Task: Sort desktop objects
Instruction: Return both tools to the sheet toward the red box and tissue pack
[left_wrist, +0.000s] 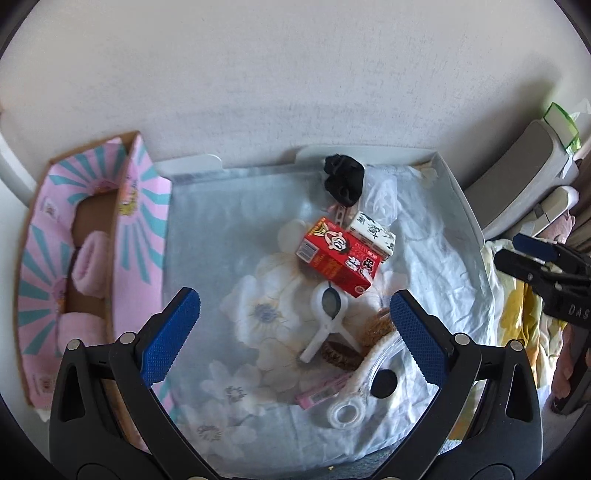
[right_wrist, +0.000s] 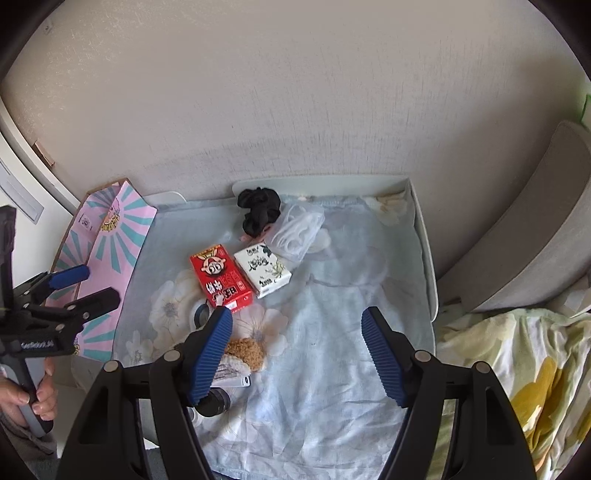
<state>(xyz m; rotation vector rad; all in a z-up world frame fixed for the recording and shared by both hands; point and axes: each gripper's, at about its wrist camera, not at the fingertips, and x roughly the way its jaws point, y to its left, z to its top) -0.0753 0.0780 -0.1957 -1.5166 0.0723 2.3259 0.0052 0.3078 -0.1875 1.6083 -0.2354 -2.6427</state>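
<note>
A red drink carton lies mid-table next to a white tissue pack. Behind them sit a black scrunchie and a clear plastic bag. A white clip, a brown hair tie, a pink item and a clear pouch lie nearer. My left gripper is open and empty above the clip. My right gripper is open and empty above the cloth.
A pink cardboard box with pink rolled items stands at the left. The table has a raised white rim. A floral blanket lies to the right. A grey cushion leans at the wall.
</note>
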